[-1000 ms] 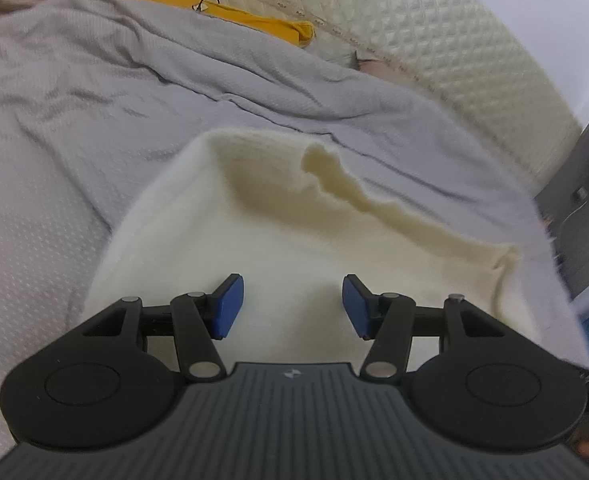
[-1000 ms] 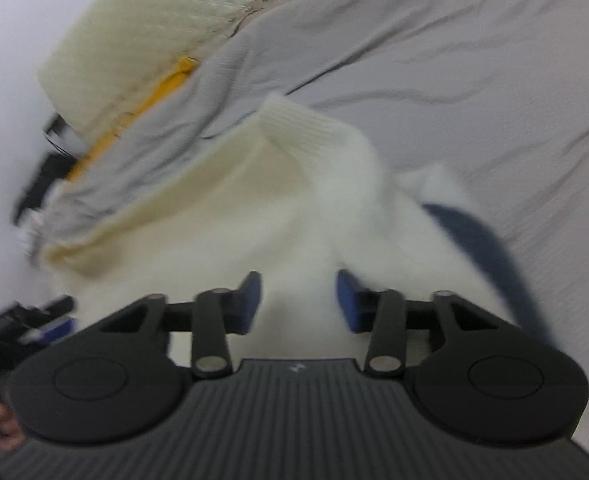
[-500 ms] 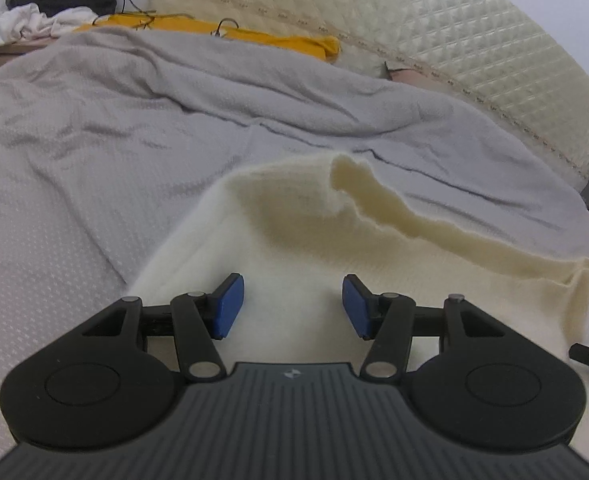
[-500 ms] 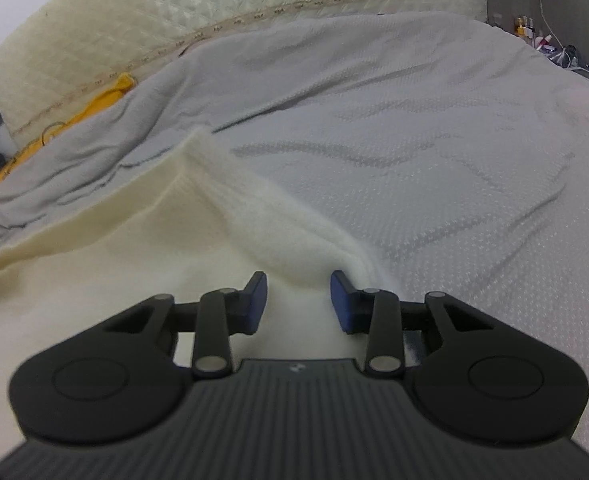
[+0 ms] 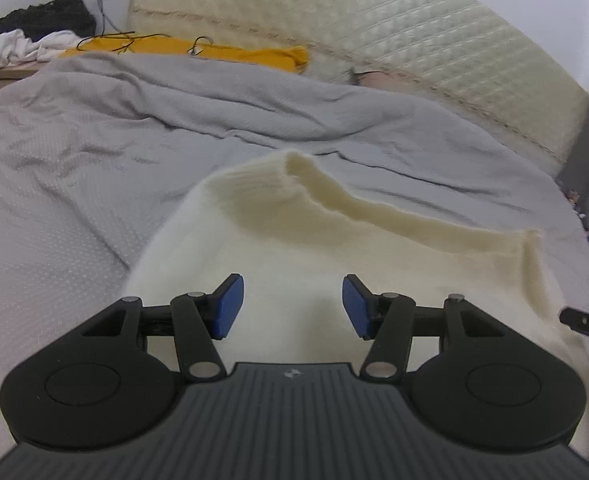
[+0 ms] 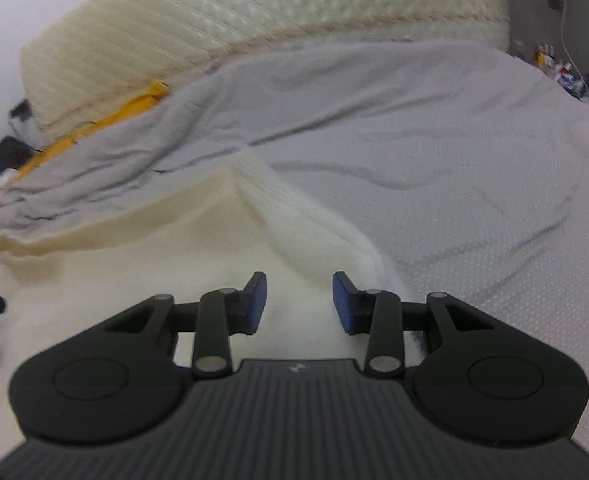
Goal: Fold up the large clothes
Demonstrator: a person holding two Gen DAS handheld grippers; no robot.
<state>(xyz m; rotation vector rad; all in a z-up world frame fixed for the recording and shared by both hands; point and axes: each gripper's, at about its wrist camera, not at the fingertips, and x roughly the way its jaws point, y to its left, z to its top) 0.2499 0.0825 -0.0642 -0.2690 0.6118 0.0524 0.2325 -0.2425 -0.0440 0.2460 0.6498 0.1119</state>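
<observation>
A large cream knitted garment (image 5: 334,236) lies spread on a grey bedspread (image 5: 74,168), with a raised folded ridge along its far edge. It also shows in the right wrist view (image 6: 166,248), where a thick fold runs toward the gripper. My left gripper (image 5: 292,306) is open and empty, just above the garment's near part. My right gripper (image 6: 298,302) is open and empty, over the garment near its right edge. The tip of the right gripper shows at the right of the left wrist view (image 5: 586,320).
A cream quilted headboard (image 5: 374,28) stands behind the bed. A yellow cloth with cables (image 5: 198,50) lies along the far side. Dark and white clothes (image 5: 34,36) are piled at the far left. Small items (image 6: 566,72) sit at the far right.
Both views have levelled and pulled back, showing more of the bed. The garment lies much the same. Both grippers have stayed open.
</observation>
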